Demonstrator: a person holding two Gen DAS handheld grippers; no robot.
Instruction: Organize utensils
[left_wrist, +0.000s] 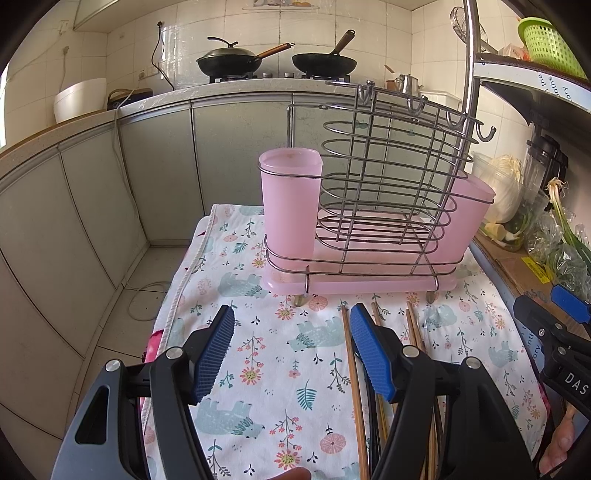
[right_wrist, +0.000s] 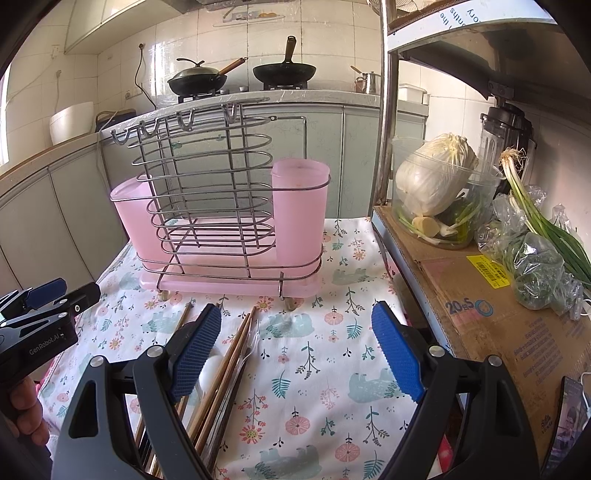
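Two grippers hover wide apart and empty: the left gripper (left_wrist: 291, 350) and right gripper (right_wrist: 295, 350). A bundle of chopsticks (right_wrist: 229, 354) lies on the cloth (right_wrist: 314, 332) before one wire rack (right_wrist: 221, 206) holding two pink cups (right_wrist: 301, 214).

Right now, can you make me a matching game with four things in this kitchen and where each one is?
Things:
1. chopsticks
2. woks
3. cabbage
4. pink cups

Places:
A. on the stove at the back
B. in a clear tub on the cardboard box
C. held in the wire rack
D. lying flat on the flowery cloth

Pairs: 1-D, 2-A, 3-B, 4-C
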